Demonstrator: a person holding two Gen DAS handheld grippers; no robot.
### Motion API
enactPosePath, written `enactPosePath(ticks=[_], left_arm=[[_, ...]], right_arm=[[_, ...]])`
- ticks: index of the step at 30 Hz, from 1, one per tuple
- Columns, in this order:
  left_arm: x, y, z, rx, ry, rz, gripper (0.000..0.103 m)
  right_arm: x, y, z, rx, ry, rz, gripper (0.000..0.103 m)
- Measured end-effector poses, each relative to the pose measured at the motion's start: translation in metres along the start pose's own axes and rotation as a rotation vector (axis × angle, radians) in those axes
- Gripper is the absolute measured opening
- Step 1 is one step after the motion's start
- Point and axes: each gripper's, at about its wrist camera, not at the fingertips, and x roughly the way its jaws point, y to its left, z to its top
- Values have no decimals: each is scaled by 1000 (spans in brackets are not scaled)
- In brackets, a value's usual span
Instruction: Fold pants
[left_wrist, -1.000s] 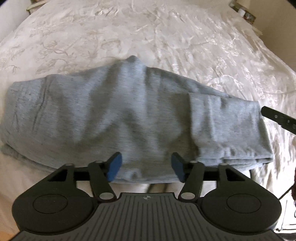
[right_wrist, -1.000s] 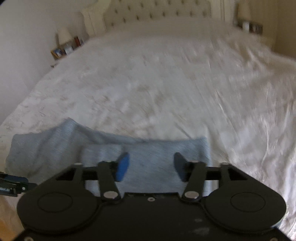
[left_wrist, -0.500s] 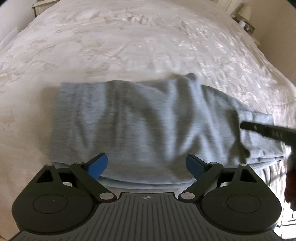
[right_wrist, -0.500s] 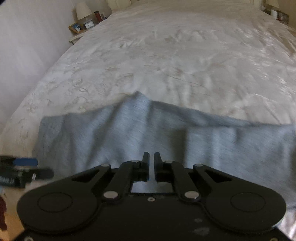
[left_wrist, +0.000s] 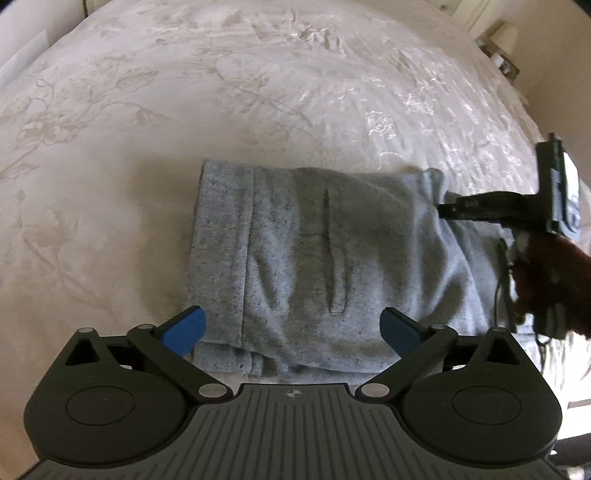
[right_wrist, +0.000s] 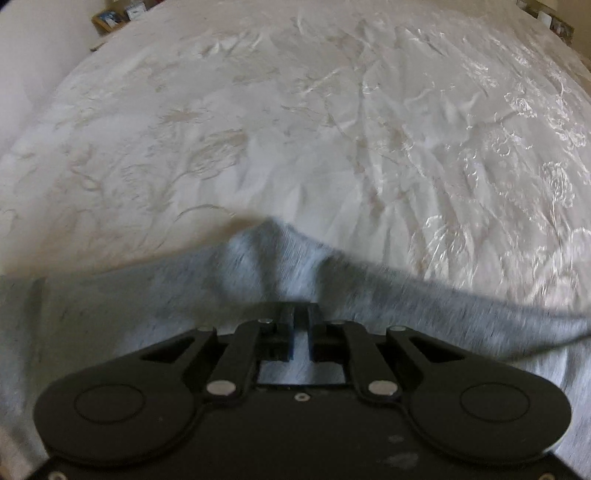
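Observation:
Grey sweatpants (left_wrist: 314, 258) lie folded lengthwise on the white bedspread (left_wrist: 258, 92), their left end square and flat. My left gripper (left_wrist: 291, 317) hovers over the near edge of that end; its jaws are opening wide and the blue pads (left_wrist: 184, 328) touch nothing. At the right, my right gripper (left_wrist: 443, 210), held by a person's hand (left_wrist: 546, 280), pinches a raised fold at the far right of the cloth. In the right wrist view the right gripper (right_wrist: 300, 314) is shut, and the pants (right_wrist: 147, 314) rise in a peak just past its tips and drape away to the right.
The embroidered bedspread (right_wrist: 332, 110) stretches wide behind and to the left of the pants. A nightstand with a lamp (left_wrist: 506, 40) stands past the bed's far right corner, and another nightstand (right_wrist: 118, 11) at the far left.
My left jaws have spread wide and that gripper has shifted to the pants' left end. My right gripper has shut and travelled left, lifting a fold of the cloth.

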Motion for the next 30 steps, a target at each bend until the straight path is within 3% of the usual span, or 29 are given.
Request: enactPosePath(ticks=[2, 5, 11, 19, 24, 30], left_arm=[[-2, -3, 4, 25, -4, -25, 102], [1, -22, 14, 72, 0, -88, 102], [24, -87, 30, 199, 30, -228, 102], [67, -189, 26, 317, 111, -343, 102], [98, -230, 20, 282, 163, -364, 102], [136, -257, 10, 156, 219, -383, 102]], right_arm=[[-7, -4, 3, 6, -18, -18, 10], [-35, -17, -4, 52, -68, -18, 25], [-104, -58, -58, 124, -137, -64, 39], [-144, -126, -122, 152, -104, -191, 40], [-146, -163, -132, 170, -90, -181, 40], [-140, -193, -132, 136, -62, -116, 40]])
